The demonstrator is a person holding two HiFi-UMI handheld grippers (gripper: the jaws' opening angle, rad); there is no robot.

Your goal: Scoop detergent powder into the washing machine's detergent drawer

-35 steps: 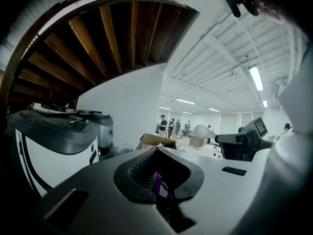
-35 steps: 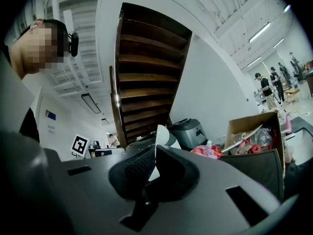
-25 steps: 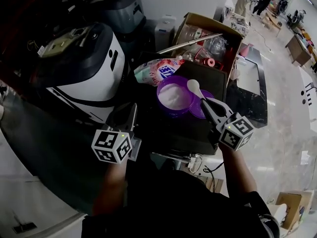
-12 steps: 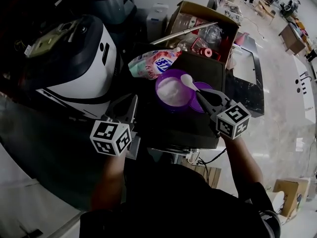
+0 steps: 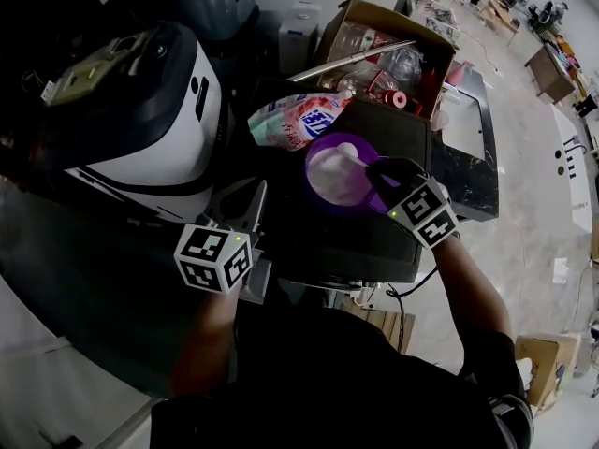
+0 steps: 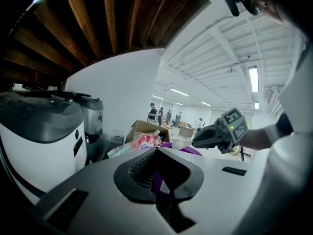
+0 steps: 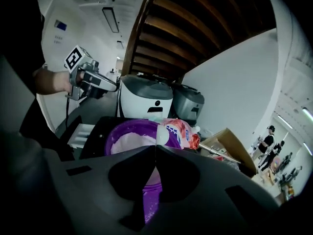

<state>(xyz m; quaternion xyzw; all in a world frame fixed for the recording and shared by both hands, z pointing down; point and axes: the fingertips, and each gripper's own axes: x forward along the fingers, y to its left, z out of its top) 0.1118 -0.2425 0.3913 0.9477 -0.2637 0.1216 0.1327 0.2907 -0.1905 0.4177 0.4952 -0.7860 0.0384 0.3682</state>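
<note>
Since the preceding frame your left claw (image 5: 251,199) scarcely shifted, whereas the right one rolled inward and dipped its spoon toward the powder. At far left stood a white-and-black appliance (image 5: 150,120), uninvolved. Your left claw, clenched on nothing, waited at the near-left edge of the dark machine top (image 5: 346,241), probably parked clear of the scooping. A white ribbed tray (image 7: 80,133) beside it may have been the detergent drawer; this could not be confirmed. At centre, a detergent bag (image 5: 298,118) lay against the purple tub (image 5: 311,157), which held the white powder (image 5: 332,178) and sat within easy reach. Your right claw (image 5: 379,169) gripped the handle of the white spoon (image 5: 348,151), angled down so its bowl met the powder. Scooping appeared just begun. Behind, a cardboard box (image 5: 374,21) held clutter.
</note>
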